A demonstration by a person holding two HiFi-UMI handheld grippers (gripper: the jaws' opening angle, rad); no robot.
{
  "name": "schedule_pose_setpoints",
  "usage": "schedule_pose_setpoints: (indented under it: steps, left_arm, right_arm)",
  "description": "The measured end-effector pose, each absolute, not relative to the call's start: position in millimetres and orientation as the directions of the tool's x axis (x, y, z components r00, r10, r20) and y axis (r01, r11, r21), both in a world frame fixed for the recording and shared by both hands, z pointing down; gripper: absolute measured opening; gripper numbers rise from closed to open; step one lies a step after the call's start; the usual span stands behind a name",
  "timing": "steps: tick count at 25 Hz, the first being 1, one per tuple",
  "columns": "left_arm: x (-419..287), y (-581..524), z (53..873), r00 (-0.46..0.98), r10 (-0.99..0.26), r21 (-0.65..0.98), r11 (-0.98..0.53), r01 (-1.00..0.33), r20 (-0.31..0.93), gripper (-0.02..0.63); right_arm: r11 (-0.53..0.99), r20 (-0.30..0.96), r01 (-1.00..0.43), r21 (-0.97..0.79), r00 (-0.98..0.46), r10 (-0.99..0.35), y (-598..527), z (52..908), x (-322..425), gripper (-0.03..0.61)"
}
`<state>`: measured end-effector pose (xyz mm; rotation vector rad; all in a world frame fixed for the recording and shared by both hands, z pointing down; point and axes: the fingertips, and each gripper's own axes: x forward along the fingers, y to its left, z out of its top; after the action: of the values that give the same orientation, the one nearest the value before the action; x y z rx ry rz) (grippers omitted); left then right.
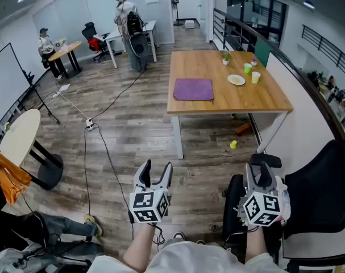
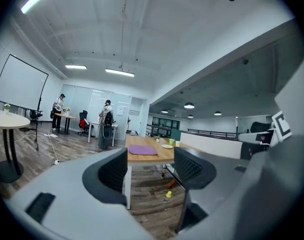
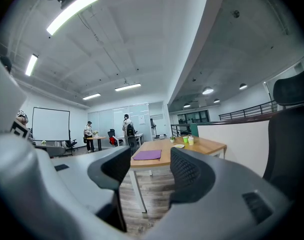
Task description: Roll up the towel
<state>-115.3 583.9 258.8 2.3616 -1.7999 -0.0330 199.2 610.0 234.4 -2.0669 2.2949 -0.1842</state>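
1. Left gripper (image 1: 158, 167): jaws partly apart, a middling gap. Nothing is between the ribbed black pads (image 2: 114, 170). It touches nothing.
2. Right gripper (image 1: 260, 173): jaws partly apart, about the same gap. It is empty and touches nothing. Its own view shows clear space between the pads (image 3: 186, 173).
3. Both grippers are held level over the grey-brown plank floor (image 1: 132, 124), side by side and well apart from the table.
4. The flat purple rectangular towel (image 1: 193, 89) lies unrolled on the rectangular wooden table with white legs (image 1: 263, 98), near the table's left edge. Both gripper views frame it through the jaw gap (image 2: 142, 150) (image 3: 147, 155).
5. Also on the table, right of the towel and apart from it: a round white plate (image 1: 236, 79), two yellow-green cups (image 1: 256, 77) and a small potted plant (image 1: 225, 57).
6. A small yellow object (image 1: 233, 144) lies on the floor under the table's near edge.
7. A black office chair (image 1: 323, 186) sits just beside the right gripper.
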Motion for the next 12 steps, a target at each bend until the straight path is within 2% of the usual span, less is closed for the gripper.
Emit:
schedule_pose_setpoints:
  steps: [3, 7, 12]
  left_arm:
    - [-114.7, 586.2, 259.2, 0.282, -0.957, 0.157, -0.268, -0.951, 0.076, 0.347]
    - [-114.3, 587.4, 260.3, 0.287, -0.956, 0.145, -0.276, -0.950, 0.066, 0.485]
    - [-110.0, 588.1, 264.8, 0.306, -0.949, 0.132, -0.294, -0.947, 0.076, 0.540]
  right_arm:
    - [0.101, 0.032, -0.991, -0.091, -0.105, -0.994, 611.7, 233.0, 199.7, 0.274]
    - [0.092, 0.031, -0.994, -0.055, -0.094, -0.995, 613.6, 235.5, 199.5, 0.352]
    - [0.086, 0.041, -0.996, -0.039, -0.087, -0.995, 613.5, 242.4, 197.4, 0.466]
